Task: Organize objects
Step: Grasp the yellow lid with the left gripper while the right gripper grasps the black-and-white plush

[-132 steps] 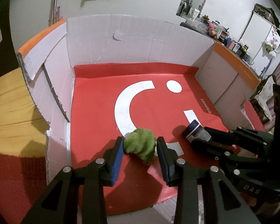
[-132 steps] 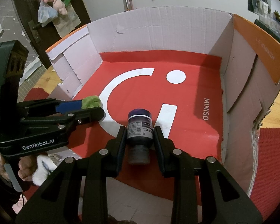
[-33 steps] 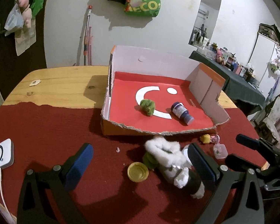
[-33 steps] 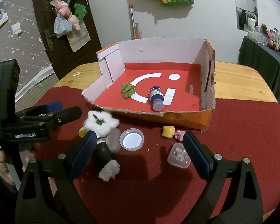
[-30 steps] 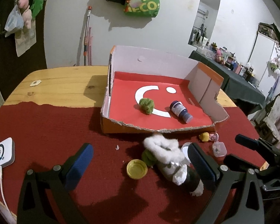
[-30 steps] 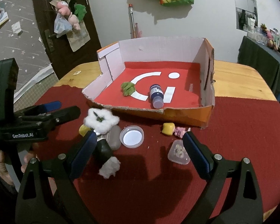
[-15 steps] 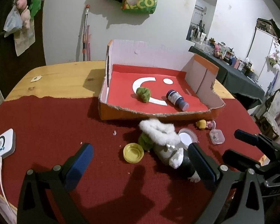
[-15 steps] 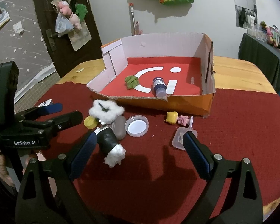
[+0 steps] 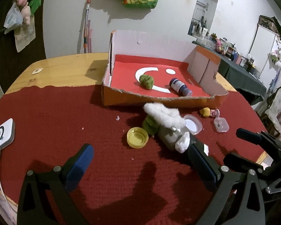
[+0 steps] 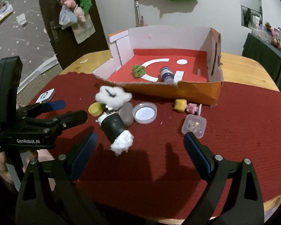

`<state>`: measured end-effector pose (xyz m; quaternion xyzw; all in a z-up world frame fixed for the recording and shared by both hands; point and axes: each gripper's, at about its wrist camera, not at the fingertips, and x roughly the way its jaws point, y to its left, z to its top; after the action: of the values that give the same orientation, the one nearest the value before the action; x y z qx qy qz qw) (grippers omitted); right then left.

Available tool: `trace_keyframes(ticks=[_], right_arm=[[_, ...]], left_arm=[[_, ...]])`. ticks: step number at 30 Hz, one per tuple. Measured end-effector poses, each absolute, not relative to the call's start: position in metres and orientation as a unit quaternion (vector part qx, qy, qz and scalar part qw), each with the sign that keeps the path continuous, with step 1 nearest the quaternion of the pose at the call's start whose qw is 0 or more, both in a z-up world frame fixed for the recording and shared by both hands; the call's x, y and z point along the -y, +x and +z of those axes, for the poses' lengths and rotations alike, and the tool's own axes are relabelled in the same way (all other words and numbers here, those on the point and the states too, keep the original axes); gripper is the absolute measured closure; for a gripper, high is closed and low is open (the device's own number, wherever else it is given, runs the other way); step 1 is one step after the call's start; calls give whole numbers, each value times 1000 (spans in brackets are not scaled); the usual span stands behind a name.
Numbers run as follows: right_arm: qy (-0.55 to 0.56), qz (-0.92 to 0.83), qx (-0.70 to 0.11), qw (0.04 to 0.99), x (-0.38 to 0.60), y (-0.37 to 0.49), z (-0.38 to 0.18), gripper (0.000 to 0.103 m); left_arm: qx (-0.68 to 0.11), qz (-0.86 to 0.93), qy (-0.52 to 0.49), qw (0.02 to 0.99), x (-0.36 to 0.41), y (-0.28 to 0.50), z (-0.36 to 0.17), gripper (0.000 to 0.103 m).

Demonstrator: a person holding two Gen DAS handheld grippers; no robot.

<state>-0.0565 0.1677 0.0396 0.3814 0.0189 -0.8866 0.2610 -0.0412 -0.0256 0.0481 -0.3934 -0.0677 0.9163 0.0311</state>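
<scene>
An open cardboard box [image 9: 159,101] [image 10: 196,91] with a red floor holds a green fuzzy lump [image 9: 146,81] [image 10: 138,70] and a dark blue bottle [image 9: 179,89] [image 10: 166,74] lying on its side. In front of it on the red cloth lie a fluffy white and black plush toy [image 9: 170,129] [image 10: 114,116], a yellow lid [image 9: 137,137] [image 10: 95,109], a white lid [image 9: 193,124] [image 10: 144,112], a small clear case [image 9: 221,124] [image 10: 194,126] and a yellow and pink figurine [image 9: 208,112] [image 10: 186,106]. My left gripper [image 9: 140,165] and my right gripper [image 10: 140,147] are wide open and empty, held back from the objects.
A white device with a cable [image 9: 1,136] [image 10: 45,95] lies at the cloth's left edge. The wooden table [image 9: 65,69] extends behind the cloth. A dark table with clutter [image 9: 239,71] stands to the right. A door [image 10: 65,18] with hanging bags is at the back left.
Both grippers let go of the green lump and the bottle inside the box, opened wide and pulled back and down toward the table's near edge.
</scene>
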Motion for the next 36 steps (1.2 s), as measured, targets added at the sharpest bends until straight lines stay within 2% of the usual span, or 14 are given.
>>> trace_keyframes(ticks=[3, 9, 18, 29, 36], right_arm=[[386, -883, -24, 267, -163, -55, 35, 13], [398, -874, -33, 277, -152, -56, 25, 35], [402, -869, -44, 286, -137, -64, 16, 44], [405, -865, -57, 293, -124, -71, 9, 52], [404, -862, -60, 301, -120, -73, 8, 64]], left_arm=[[66, 915, -397, 32, 26, -41, 44, 0], [62, 914, -401, 27, 30, -42, 38, 0], [69, 910, -409, 15, 42, -51, 28, 3], [62, 907, -417, 23, 41, -65, 20, 12], [53, 910, -411, 18, 39, -74, 19, 23]])
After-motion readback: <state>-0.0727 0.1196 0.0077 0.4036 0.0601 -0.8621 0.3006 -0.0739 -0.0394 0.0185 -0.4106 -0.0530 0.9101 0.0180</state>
